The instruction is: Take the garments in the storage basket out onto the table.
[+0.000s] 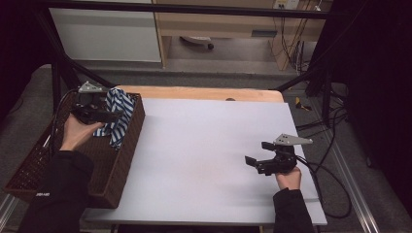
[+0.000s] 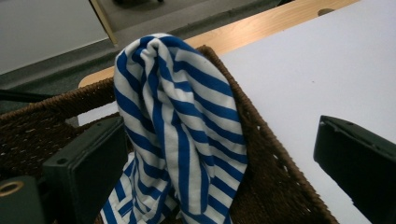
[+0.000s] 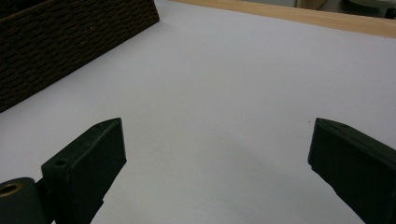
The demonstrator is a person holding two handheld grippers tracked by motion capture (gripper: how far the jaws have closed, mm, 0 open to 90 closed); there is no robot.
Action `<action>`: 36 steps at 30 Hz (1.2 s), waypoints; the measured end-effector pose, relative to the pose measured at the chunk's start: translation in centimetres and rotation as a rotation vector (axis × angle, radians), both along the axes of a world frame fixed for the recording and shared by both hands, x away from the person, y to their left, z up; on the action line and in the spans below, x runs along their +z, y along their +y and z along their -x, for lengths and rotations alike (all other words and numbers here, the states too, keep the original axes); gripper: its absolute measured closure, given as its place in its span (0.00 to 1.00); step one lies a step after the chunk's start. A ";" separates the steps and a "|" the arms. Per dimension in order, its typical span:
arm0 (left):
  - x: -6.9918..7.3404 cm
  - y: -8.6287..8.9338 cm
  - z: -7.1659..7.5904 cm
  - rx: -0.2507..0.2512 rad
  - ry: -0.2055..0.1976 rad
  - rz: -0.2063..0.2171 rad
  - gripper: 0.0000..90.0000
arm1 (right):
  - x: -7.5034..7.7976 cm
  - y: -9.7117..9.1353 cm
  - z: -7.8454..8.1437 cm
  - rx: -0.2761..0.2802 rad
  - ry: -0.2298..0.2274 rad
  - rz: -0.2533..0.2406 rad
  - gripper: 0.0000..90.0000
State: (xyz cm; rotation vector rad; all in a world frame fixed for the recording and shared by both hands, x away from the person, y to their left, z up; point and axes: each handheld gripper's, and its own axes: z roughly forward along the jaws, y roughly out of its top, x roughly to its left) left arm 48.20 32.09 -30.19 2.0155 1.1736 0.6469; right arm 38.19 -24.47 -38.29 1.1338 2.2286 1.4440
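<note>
A blue-and-white striped cloth [image 1: 116, 112] hangs over the right wall of a dark brown wicker basket [image 1: 124, 160] at the table's left edge. In the left gripper view the cloth [image 2: 187, 126] rises in a rounded fold on the basket's rim [image 2: 275, 186]. My left gripper [image 2: 217, 135] is open, its jaws wide apart on either side of the fold without touching it. From above, the left gripper [image 1: 109, 114] sits over the basket's far end. My right gripper [image 1: 257, 153] is open and holds nothing, low over the white tabletop [image 1: 204, 145] at the right front.
The right gripper view has the open right gripper [image 3: 217, 128] over bare white surface, with the basket's wall [image 3: 70, 42] far left. A wooden strip [image 1: 204, 92] runs along the table's back edge. Cables [image 1: 335, 194] trail off the right side.
</note>
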 end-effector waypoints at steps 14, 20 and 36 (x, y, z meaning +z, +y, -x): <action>-1.6 0.9 -1.9 0.058 0.017 0.010 0.06 | 0.0 0.0 0.0 0.000 0.000 0.001 0.05; -2.4 1.3 -2.5 0.079 0.031 0.011 0.07 | 0.0 0.0 0.0 -0.001 0.002 0.000 0.05; -4.0 1.5 -3.6 0.086 0.041 -0.006 0.19 | -0.1 0.1 0.0 0.002 0.004 0.002 0.05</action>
